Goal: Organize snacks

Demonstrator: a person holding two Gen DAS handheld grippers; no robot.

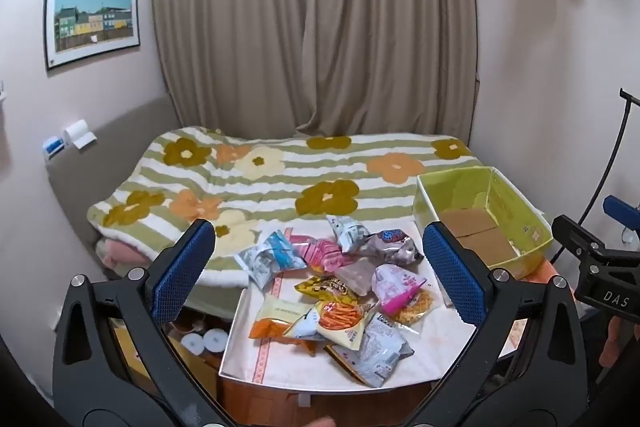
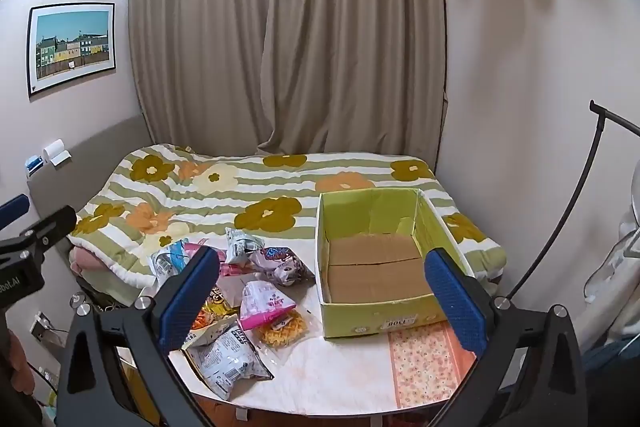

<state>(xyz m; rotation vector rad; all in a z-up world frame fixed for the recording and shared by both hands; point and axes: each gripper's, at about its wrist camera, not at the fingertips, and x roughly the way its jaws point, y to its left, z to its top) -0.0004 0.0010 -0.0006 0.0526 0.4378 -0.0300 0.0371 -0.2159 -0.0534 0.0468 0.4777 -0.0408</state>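
Both claws spread wide, nothing between the pads: left claw (image 1: 320, 269), right claw (image 2: 322, 293). Pile of crinkly foil and plastic snack packets (image 1: 336, 287) sits on the white cloth-covered counter (image 2: 344, 367). Empty green cardboard box (image 2: 384, 259) just right of the pile, apart from it.

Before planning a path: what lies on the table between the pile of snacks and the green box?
Nothing: the right wrist view shows only bare white tablecloth between the snack pile and the green box.
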